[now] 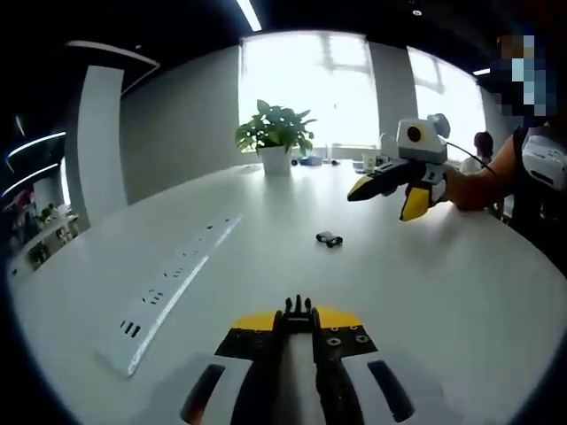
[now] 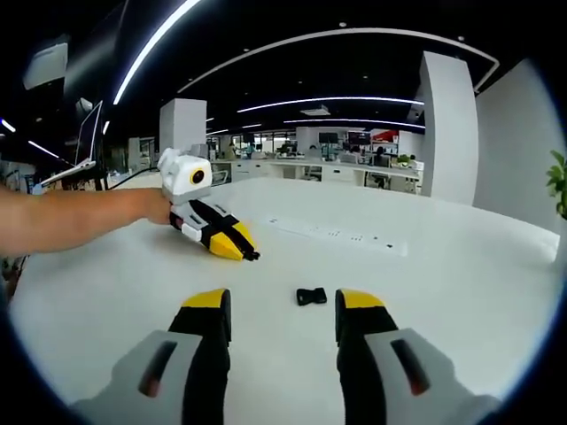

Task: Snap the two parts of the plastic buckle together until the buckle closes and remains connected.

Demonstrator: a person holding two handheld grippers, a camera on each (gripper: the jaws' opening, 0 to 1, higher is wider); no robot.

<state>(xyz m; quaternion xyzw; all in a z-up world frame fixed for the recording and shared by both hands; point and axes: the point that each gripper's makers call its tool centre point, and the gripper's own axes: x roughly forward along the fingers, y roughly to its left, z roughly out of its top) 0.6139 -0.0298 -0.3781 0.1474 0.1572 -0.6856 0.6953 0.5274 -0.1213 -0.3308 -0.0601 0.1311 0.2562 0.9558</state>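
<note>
My left gripper point(image 1: 299, 319) is shut on one black buckle part point(image 1: 299, 306), whose prongs stick out past the yellow tips. The other black buckle part point(image 1: 329, 238) lies loose on the white table point(image 1: 425, 292), ahead of my left gripper. In the right gripper view that loose part point(image 2: 311, 296) rests just beyond my right gripper point(image 2: 283, 303), whose jaws stand wide open with nothing between them. The right gripper point(image 1: 387, 197) hovers above the table beyond the loose part. The left gripper point(image 2: 249, 254) rests low on the table to the left, shut, with a black piece at its tip.
A long white power strip point(image 1: 168, 292) is set into the table, also seen as a strip point(image 2: 337, 235) farther back. A potted plant point(image 1: 275, 137) stands at the far edge. A person's forearm point(image 2: 71, 217) reaches in from the left; another person point(image 1: 485, 146) sits behind.
</note>
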